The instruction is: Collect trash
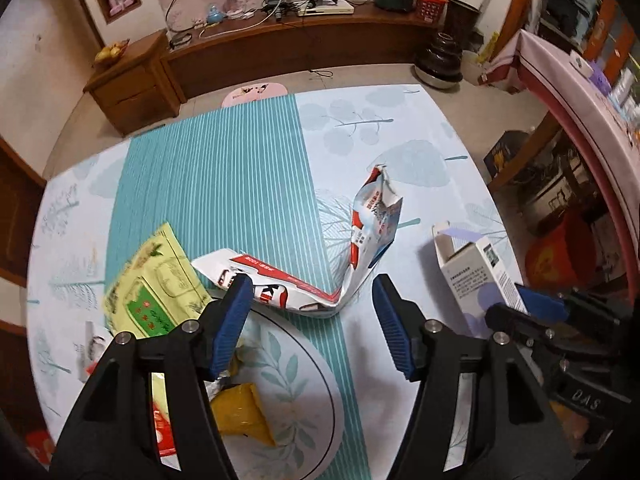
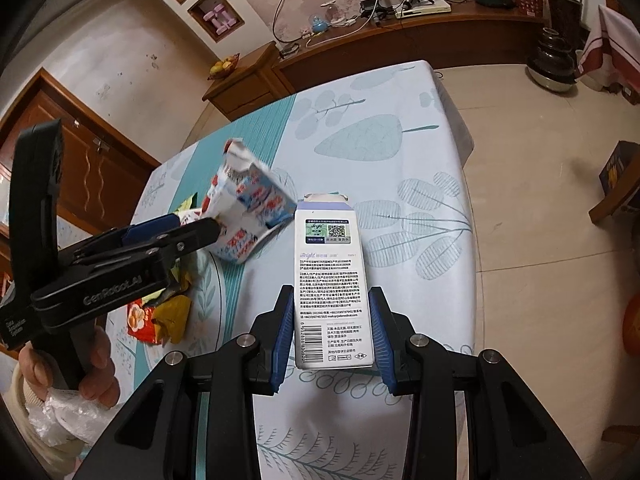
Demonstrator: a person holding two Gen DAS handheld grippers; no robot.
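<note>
The right hand-held gripper clamps the white carton standing beside the round plate; the left hand-held gripper hangs open over the crumpled wrapper there, apparently next to close on it.

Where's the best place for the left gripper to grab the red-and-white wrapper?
Probably the crease of the wrapper, from above: it is bent into a V there, one flap lying flat, the other standing up, and it already sits between the open left gripper fingers.
</note>
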